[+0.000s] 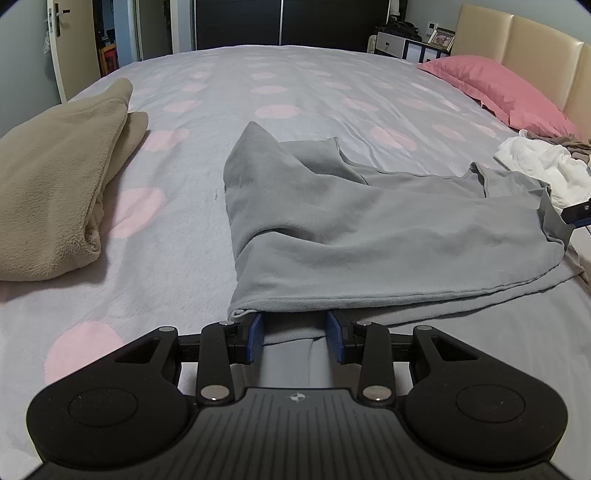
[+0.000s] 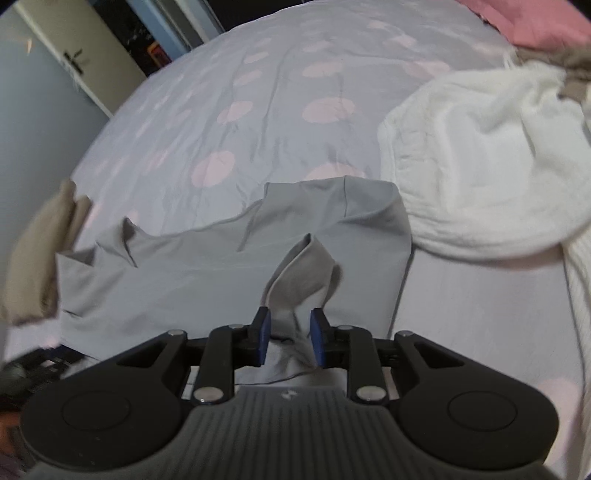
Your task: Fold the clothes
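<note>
Grey garment (image 1: 369, 229) flat on bed (image 1: 258, 85), hem between left gripper (image 1: 295, 338) pads, bunched corner pinched in right gripper (image 2: 289, 338), both narrow-jawed; best kept taut and level, carried over evenly to align edges.

Bed (image 1: 229, 85) with grey cover, pink dots. Beige padded headboard (image 1: 524, 44) right, pink pillow (image 1: 495, 88) against it. Dark wardrobe (image 1: 280, 22) behind, cream door (image 1: 70, 44) left, bluish walls, dim light.
</note>
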`<state>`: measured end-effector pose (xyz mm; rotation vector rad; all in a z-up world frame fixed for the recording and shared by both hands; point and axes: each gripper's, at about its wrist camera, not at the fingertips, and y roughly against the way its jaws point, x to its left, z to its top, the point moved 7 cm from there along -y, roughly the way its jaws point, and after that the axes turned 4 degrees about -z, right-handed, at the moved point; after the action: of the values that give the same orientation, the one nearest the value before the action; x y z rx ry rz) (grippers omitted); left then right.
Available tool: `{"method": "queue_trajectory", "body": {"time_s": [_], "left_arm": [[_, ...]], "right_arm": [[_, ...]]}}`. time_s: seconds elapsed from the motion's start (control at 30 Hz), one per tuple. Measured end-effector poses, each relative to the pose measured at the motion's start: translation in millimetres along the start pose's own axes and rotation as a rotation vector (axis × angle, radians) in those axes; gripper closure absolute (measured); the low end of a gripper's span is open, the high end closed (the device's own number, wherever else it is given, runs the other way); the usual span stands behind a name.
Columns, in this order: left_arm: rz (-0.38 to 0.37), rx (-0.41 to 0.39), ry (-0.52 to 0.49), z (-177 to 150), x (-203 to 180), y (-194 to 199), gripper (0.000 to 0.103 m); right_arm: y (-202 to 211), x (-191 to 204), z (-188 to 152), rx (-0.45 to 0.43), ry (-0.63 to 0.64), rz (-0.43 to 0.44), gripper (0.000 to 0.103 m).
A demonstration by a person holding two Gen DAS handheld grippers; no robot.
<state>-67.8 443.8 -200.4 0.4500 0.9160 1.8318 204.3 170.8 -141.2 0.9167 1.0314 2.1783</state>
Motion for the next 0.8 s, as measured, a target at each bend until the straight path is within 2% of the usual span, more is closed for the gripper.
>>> {"method": "queue_trajectory", "body": {"time_s": [0.1, 0.23, 0.27, 0.3, 0.37, 0.5, 0.57, 0.63, 0.8], "left_arm": [[0.003, 0.0, -0.001, 0, 0, 0, 0.069], [0.008, 0.0, -0.002, 0, -1, 0, 0.069], [0.01, 0.002, -0.002, 0, -1, 0, 0.069], [0.013, 0.003, -0.002, 0, -1, 0, 0.069], [0.019, 0.006, -0.002, 1, -1, 0, 0.069], [0.03, 0.012, -0.003, 1, 0, 0, 0.07], [0.035, 0.014, -0.003, 2, 0, 0, 0.075], [0.039, 0.019, 0.0, 2, 1, 0, 0.075], [0.05, 0.035, 0.01, 4, 3, -1, 0.078]], "right_arm": [[5, -2, -3, -0.001, -0.026, 0.022, 0.069], [3, -2, -8, 0.013, 0.011, 0.01, 0.068], [1, -3, -10, 0.017, 0.023, 0.0, 0.071], [0, -3, -11, 0.024, 0.034, -0.004, 0.08], [1, -2, -12, 0.031, 0.062, -0.01, 0.092], [14, -8, -9, 0.014, 0.052, -0.046, 0.096], [17, -21, -11, 0.039, 0.001, -0.091, 0.098], [15, -35, -18, 0.071, -0.046, -0.105, 0.098], [6, -48, -35, 0.107, -0.049, -0.165, 0.103]]}}
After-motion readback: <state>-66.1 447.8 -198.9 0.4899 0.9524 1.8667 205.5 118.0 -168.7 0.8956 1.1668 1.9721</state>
